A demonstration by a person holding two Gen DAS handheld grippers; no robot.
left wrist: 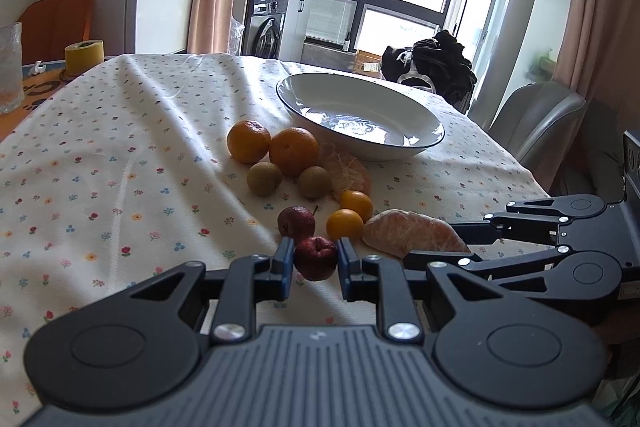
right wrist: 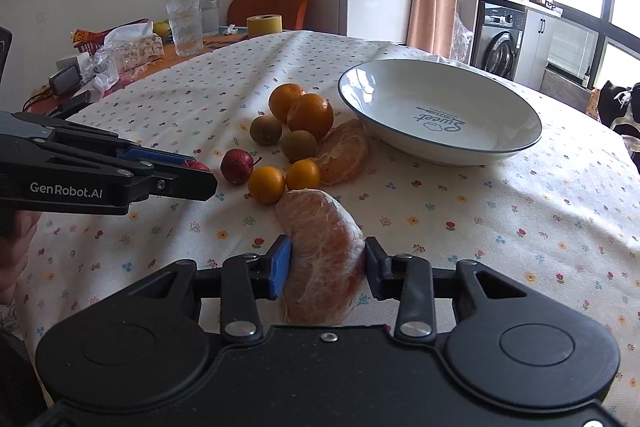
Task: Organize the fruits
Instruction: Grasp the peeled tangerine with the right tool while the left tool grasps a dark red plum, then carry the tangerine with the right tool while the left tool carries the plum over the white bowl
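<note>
While the fruit sits in a loose pile just in front of the bowl (right wrist: 440, 115), both claws are already on pieces at the near edge of it. Left gripper (left wrist: 315, 259) is pinching a small red apple (left wrist: 316, 257) between its blue pads, apple low at the cloth. Right gripper (right wrist: 326, 273) has its fingers around a peeled pomelo wedge (right wrist: 320, 251), pads touching or nearly touching both sides, wedge lying on the tablecloth (right wrist: 480, 227).

Closer to the bowl: a second red apple (right wrist: 237, 166), two kumquats (right wrist: 285, 179) side by side, two brownish-green round fruits (right wrist: 266, 130), two oranges (right wrist: 301, 109) touching, and a peeled orange half (right wrist: 346, 153) right beside the bowl's rim. Nothing in the bowl.

Well beyond the bowl, off the cloth, there's a yellow tape roll (right wrist: 264, 25) and a glass (right wrist: 185, 25).
</note>
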